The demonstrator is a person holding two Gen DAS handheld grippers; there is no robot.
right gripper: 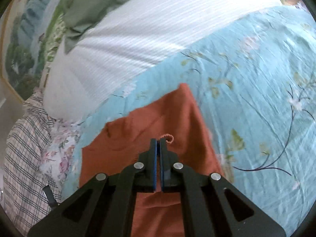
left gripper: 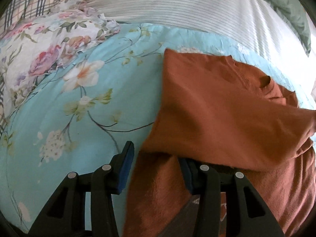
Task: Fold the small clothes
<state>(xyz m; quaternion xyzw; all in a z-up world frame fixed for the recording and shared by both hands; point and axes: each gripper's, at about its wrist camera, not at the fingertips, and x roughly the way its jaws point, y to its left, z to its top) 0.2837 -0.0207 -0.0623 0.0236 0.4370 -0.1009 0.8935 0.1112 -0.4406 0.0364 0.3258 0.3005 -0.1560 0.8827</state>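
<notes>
Right hand-held gripper (right gripper: 158,139) pinched shut on rust garment (right gripper: 158,116); left (left gripper: 156,158) half-open, right finger hidden.

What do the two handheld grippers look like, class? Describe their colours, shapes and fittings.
Both the left gripper and the right gripper are built from black angular linkage arms with triangular cut-outs, joined by round silver pivot pins. Each finger carries a flat blue pad on its inner face. No cables, markings or sleeves show.

Right tongs (right gripper: 158,140) pinch the rust-orange garment (right gripper: 158,114) above the blue floral bedspread (right gripper: 256,98).
</notes>
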